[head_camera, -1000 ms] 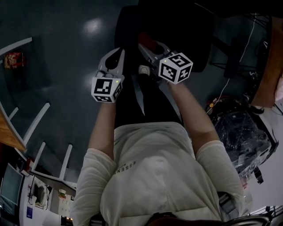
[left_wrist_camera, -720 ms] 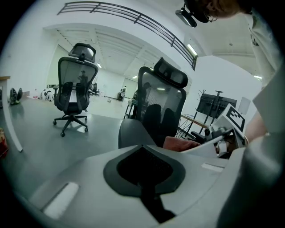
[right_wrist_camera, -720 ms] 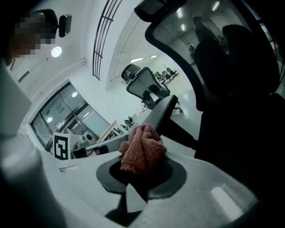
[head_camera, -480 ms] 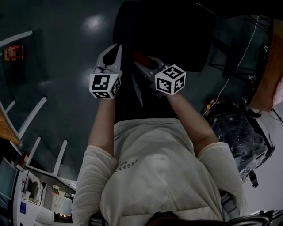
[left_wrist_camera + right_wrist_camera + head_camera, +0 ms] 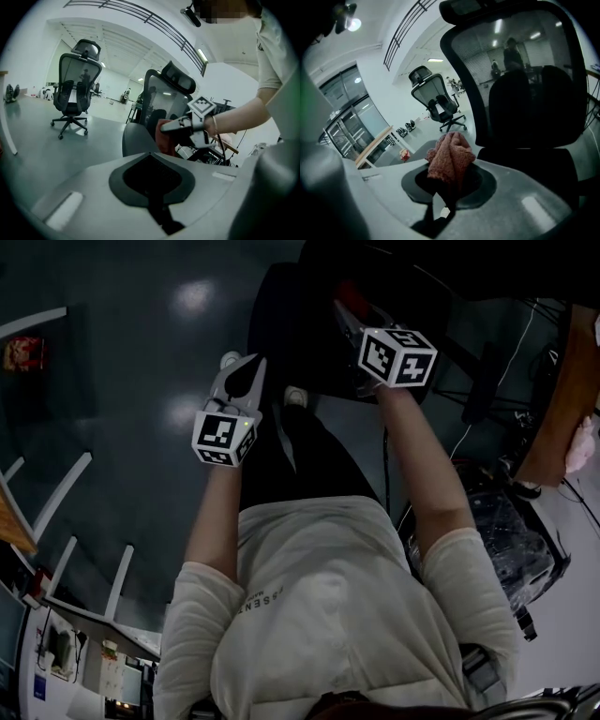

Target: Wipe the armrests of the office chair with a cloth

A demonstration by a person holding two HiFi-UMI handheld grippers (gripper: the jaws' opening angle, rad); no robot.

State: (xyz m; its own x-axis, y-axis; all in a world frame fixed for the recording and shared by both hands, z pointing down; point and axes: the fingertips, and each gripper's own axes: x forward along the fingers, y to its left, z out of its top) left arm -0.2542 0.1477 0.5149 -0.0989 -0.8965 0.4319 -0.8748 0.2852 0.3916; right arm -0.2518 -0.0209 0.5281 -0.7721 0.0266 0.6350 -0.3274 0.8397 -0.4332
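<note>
A black mesh office chair [image 5: 309, 329] stands in front of me, and its tall backrest [image 5: 520, 89] fills the right gripper view. My right gripper [image 5: 349, 304] is shut on a reddish-pink cloth [image 5: 451, 158], held out over the chair's seat area close to the backrest. The left gripper view also shows this cloth [image 5: 164, 137] against the chair. My left gripper [image 5: 251, 364] hangs at the chair's left edge, shut with nothing between its jaws. The dim head view does not let me pick out the armrests.
A second office chair [image 5: 74, 91] stands on the shiny floor far to the left. A wooden desk edge [image 5: 562, 390] and a cart with cables and plastic wrap [image 5: 506, 531] sit at my right. White railing bars [image 5: 75, 493] run at the left.
My right gripper has carried the cloth forward and to the right, further over the chair. The left gripper stayed at the chair's left edge, shifting only slightly.
</note>
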